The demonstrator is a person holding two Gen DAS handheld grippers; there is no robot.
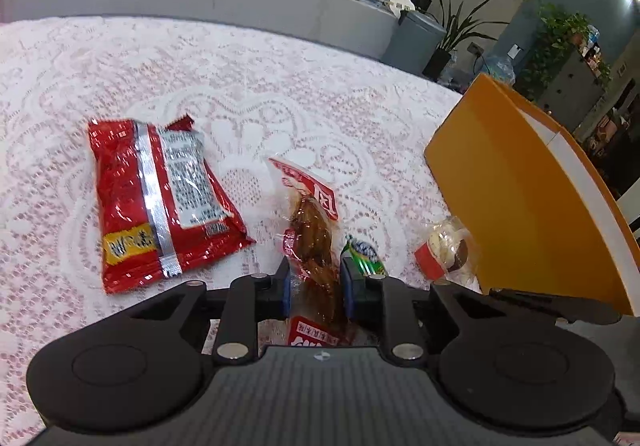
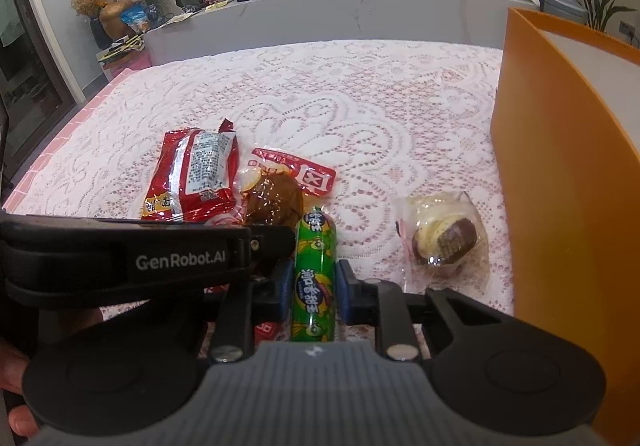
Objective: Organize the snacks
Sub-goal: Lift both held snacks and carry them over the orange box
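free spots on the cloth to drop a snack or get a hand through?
Bare lace runs behind the red bag to the far edge, and between the cake and the brown snack pack. Crowded up front: left claw on that pack, right claw around the green sausage, orange box walling the right.

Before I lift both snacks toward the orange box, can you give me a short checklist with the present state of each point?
1. Left tool closed on the brown meat pack: ok.
2. Right tool closed on the green sausage: ok, it sits between the pads.
3. Tools apart from each other: not ok, the left one crowds the right.
4. Orange box open on top: cannot tell.
5. Wrapped cake out of the way: not ok, it lies beside the box.
6. Red bag left free: ok.
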